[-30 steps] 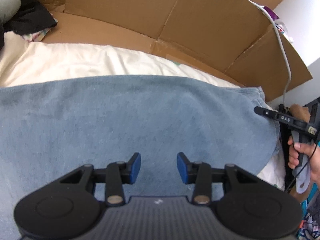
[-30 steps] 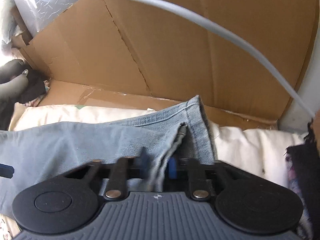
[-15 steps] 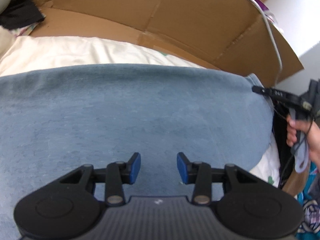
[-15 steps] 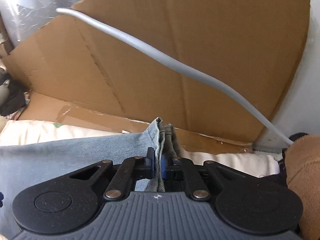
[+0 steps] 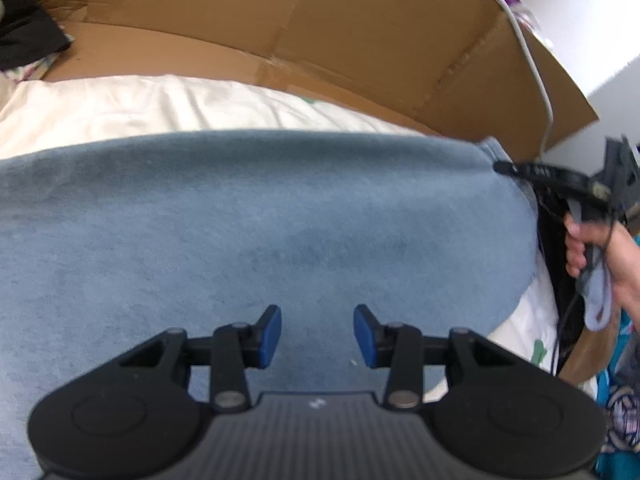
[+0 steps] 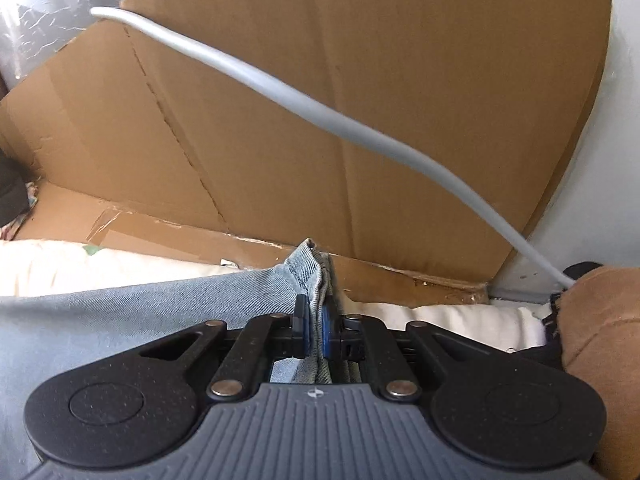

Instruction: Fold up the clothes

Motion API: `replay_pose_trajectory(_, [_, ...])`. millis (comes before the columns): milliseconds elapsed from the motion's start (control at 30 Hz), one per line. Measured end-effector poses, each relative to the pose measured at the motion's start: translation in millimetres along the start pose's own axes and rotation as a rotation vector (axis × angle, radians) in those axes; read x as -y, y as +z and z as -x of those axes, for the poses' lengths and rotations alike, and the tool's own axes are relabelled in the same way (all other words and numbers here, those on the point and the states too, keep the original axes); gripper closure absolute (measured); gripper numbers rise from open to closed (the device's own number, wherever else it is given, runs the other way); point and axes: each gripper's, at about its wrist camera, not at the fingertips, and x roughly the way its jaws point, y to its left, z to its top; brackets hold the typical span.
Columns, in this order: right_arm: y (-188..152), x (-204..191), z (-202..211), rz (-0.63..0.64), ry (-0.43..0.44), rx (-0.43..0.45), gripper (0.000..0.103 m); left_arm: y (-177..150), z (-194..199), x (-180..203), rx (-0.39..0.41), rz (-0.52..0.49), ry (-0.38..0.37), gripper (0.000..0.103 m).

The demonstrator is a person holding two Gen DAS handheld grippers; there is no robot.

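A light blue denim garment (image 5: 256, 224) lies spread over a cream sheet (image 5: 140, 104). My left gripper (image 5: 317, 335) is open and empty, hovering just above the denim near its front part. My right gripper (image 6: 316, 334) is shut on the hemmed corner of the denim (image 6: 316, 276) and holds it raised off the sheet. In the left wrist view the right gripper (image 5: 508, 168) shows at the garment's far right corner, with the hand (image 5: 600, 256) that holds it.
Brown cardboard walls (image 5: 320, 28) stand behind the sheet. A grey cable (image 6: 320, 116) crosses in front of the cardboard (image 6: 400, 80). Dark clothes (image 5: 28, 36) lie at the far left. A brown object (image 6: 600, 320) sits at the right.
My right gripper closed on the denim corner and lifted it; the open flap is now pinched flat. The left gripper stayed open and shifted slightly over the denim.
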Motion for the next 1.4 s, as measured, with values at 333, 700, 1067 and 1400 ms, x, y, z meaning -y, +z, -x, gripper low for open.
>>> replay_pose_trajectory(333, [-3.4,19.8,34.0,-0.069,0.176,-0.027,0.053,-6.4,-0.9,7.4,-0.012,-0.044,-0.001,0.061])
replay_pose_trajectory(700, [-29.1,6.1,108.0,-0.088,0.133,0.070,0.046,-13.9,1.1,16.0,-0.017,-0.087,-0.008,0.061])
replay_pose_trajectory(1067, [-107.4,-2.3,112.1,-0.214,0.048,0.038,0.046,-11.4,5.1,30.3,-0.051,-0.113,0.022,0.060])
replay_pose_trajectory(1400, [-153.4,12.2,99.3,-0.516,0.155,0.066,0.046,15.7,18.7,75.4,-0.084,-0.204,0.067,0.060])
